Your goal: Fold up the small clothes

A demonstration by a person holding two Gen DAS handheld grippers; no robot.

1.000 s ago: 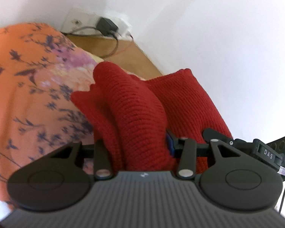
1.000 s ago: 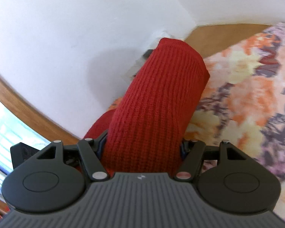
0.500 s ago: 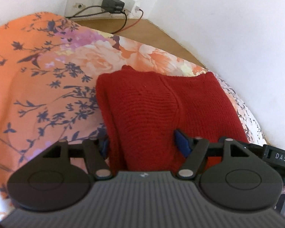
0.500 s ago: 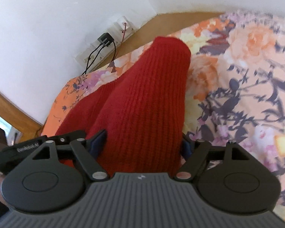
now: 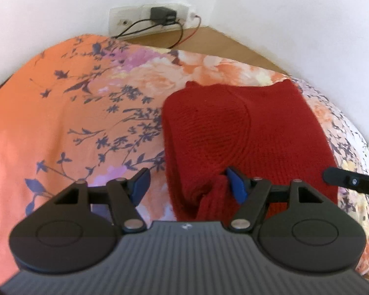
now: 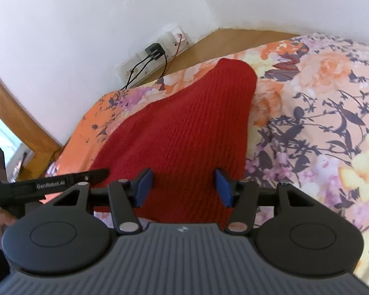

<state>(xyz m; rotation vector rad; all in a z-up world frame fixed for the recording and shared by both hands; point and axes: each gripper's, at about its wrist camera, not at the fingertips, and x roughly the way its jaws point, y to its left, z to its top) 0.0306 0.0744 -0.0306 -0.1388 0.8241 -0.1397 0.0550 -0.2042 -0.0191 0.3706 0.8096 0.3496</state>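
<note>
R gripper point(image 6: 182, 185) wide apart over red knit point(image 6: 184, 127) — floral bedsheet point(image 6: 319, 123)

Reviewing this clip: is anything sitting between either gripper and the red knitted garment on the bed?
Nothing visible. The red knitted garment lies on the floral bedspread directly between the open fingers of the right gripper. The left gripper, also open, has its right finger against a fold.

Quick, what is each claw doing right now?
Left claw: open, red sweater touching one finger.
Right claw: open over the sweater, not gripping it.
</note>
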